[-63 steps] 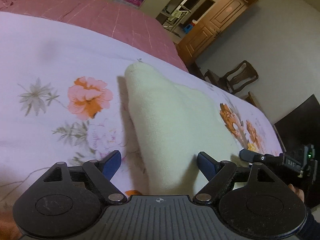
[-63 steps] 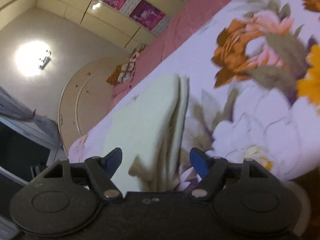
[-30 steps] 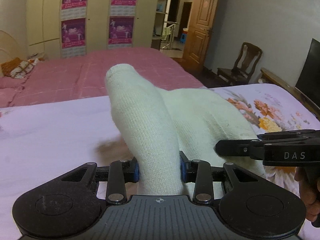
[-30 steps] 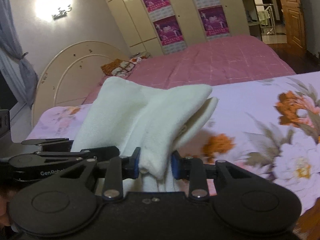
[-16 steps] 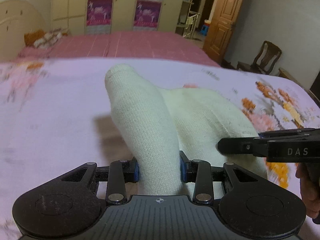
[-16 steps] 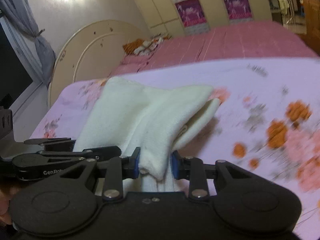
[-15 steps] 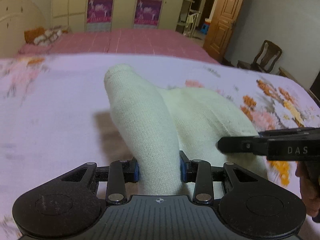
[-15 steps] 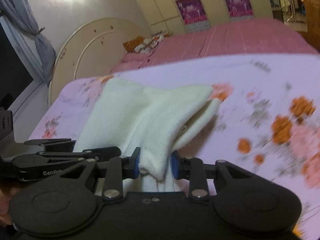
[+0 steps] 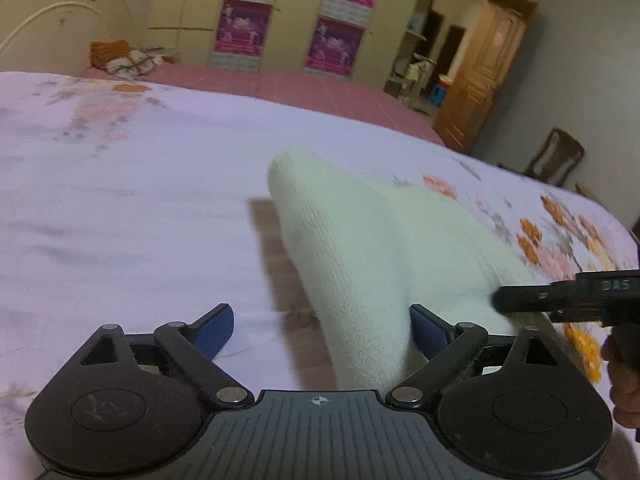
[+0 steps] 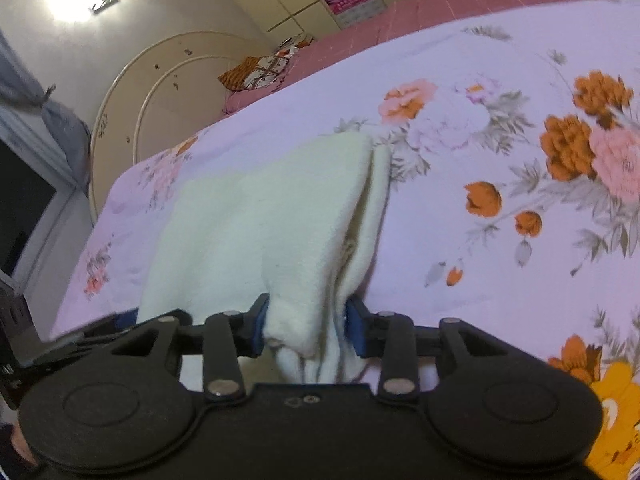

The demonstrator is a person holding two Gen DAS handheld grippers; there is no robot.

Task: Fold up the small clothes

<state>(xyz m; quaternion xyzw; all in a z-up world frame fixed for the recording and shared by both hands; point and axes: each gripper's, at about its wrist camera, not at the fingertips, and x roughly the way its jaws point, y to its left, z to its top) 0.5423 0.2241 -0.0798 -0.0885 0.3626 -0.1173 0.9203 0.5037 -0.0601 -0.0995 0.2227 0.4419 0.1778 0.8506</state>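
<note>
Left wrist view: our cream knit garment lies doubled on the floral bedsheet. Our left gripper has just spread its jaws, releasing its corner; our right gripper, jaws just easing apart, still pinches its bunched edge. We judge this fold laid, release unfinished.

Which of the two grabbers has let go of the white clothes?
The left gripper: its jaws have just opened wide, one blue pad clear of the cream garment. The right gripper has cloth bunched between its narrower jaws, which have just eased slightly.
</note>
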